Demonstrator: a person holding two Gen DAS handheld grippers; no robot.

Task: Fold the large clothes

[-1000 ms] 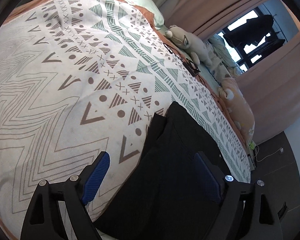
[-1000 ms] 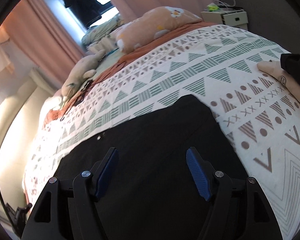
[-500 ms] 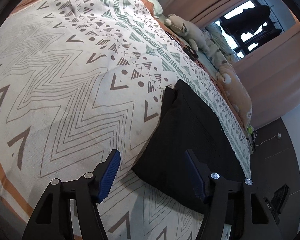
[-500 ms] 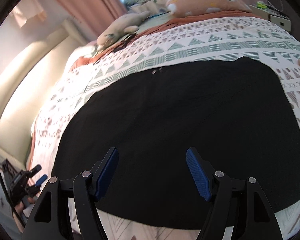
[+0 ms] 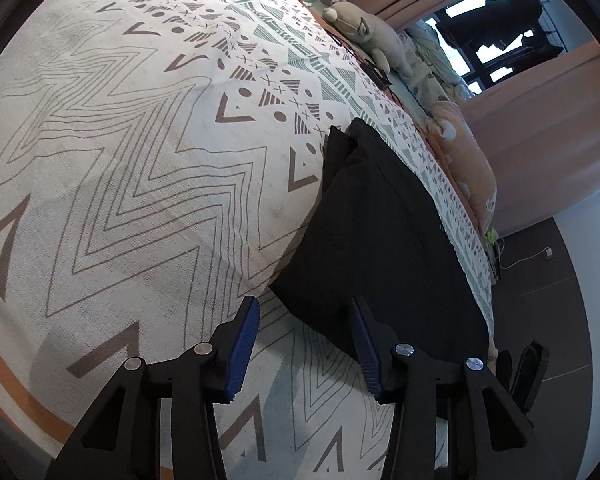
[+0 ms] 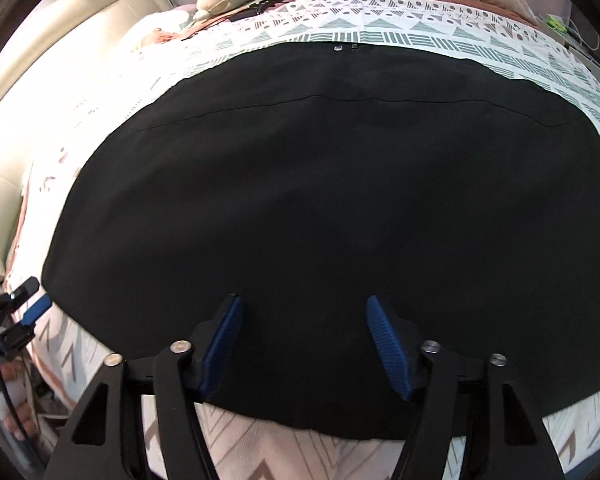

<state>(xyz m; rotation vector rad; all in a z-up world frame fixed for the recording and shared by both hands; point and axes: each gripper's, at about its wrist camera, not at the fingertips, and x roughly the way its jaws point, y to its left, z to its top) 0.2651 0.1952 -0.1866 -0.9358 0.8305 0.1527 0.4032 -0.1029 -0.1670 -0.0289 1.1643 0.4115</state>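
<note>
Spread over the whole bed is one white quilted cover printed with grey zigzags, green striped triangles and brown dots (image 5: 148, 184), and on it lies the single task item: one flat black fabric garment (image 6: 324, 208), folded into a broad panel with two small metal snaps (image 6: 345, 47) at its far edge.

One left gripper with black arms and blue ribbed pads (image 5: 304, 312) hangs over the garment's near corner. That corner sits just ahead of and between the two fingers; the left pad (image 5: 242, 350) is over bare cover, the right pad over the black cloth. Its jaws have just been closing, yet a clear gap remains and neither pad presses the fabric.

One right gripper of the same black-and-blue build (image 6: 302, 308) hovers over the garment's near hem. Black cloth fills the space between and beyond its two fingers, and the hem runs just behind the fingertips. These jaws have also just been closing, still apart, gripping nothing.

Far beyond the fingers, along the bed's far side, I count two soft toys: one grey plush animal (image 5: 364, 36) and one peach plush pillow with white spots (image 5: 466, 160). Past them hang pink curtains (image 5: 540, 128) beside one window.
</note>
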